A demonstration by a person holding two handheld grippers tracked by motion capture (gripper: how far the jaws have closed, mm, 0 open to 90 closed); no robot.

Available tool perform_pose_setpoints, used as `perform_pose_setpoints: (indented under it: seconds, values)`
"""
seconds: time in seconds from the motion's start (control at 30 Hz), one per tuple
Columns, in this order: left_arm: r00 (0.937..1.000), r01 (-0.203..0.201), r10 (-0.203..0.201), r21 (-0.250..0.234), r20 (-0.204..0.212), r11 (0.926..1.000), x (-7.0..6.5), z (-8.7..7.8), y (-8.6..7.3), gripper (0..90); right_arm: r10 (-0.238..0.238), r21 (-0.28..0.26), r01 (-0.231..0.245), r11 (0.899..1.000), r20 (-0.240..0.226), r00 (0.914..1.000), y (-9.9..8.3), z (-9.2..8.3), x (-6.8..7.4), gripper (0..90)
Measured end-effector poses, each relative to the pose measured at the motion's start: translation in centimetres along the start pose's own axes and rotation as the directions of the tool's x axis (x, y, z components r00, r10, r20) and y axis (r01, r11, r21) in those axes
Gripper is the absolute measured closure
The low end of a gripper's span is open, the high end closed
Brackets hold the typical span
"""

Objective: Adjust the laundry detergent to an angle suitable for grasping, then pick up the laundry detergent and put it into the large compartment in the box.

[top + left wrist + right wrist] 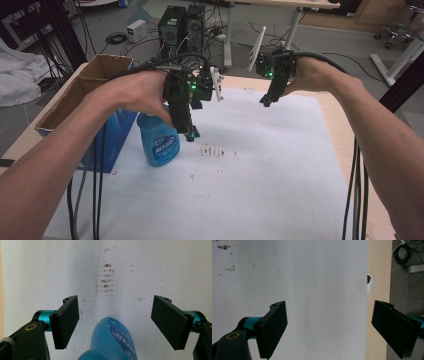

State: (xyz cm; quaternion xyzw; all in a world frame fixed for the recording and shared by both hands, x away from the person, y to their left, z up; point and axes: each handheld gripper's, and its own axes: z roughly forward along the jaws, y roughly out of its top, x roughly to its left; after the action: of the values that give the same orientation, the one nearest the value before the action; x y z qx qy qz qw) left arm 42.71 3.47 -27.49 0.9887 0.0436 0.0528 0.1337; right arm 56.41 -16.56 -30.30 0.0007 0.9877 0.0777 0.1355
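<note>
Over by the table's left edge there's a cardboard box (pixel 80 95), and the blue spray bottle (pixel 159 142) stands right against it on the white sheet (pixel 260 190). The left gripper (pixel 191 134) hangs just over the bottle with its jaws apart, bottle between them but not pinched. Brown smudges (pixel 217 151) sit mid-sheet. The right gripper (pixel 265 101) hovers near the sheet's far edge, jaws wide apart with nothing between them.

Dim overhead light, soft shadows – pics low-res, slightly blurry, esp. at edges.
</note>
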Motion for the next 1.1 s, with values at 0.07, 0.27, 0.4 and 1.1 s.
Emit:
perform_pose_setpoints:
  seconds: [0.07,0.27,0.4,1.1]
  values:
    - [1.0,0.005,-0.005,-0.002,-0.002,1.0,0.0,-0.1,0.0,22.7,0.005,-0.008,-0.005,1.0,0.003,1.0,0.0,-0.3,0.0,12.4]
    - [0.9999,0.009,-0.009,0.009,0.005,0.9999,0.0,0.1,0.2,22.7,0.006,-0.005,-0.006,1.0,-0.003,1.0,-0.4,-0.6,0.1,12.4]
    - [0.9995,0.028,-0.028,0.009,0.012,0.9996,0.9,0.4,0.2,22.7,0.023,-0.018,-0.023,1.0,-0.003,0.9997,-0.9,-0.7,-0.2,12.4]
    - [0.9591,0.279,-0.274,0.07,-0.072,0.9578,2.1,-0.4,-0.9,22.7,0.017,-0.011,-0.017,1.0,-0.004,0.9998,-0.9,-0.6,-0.2,12.4]
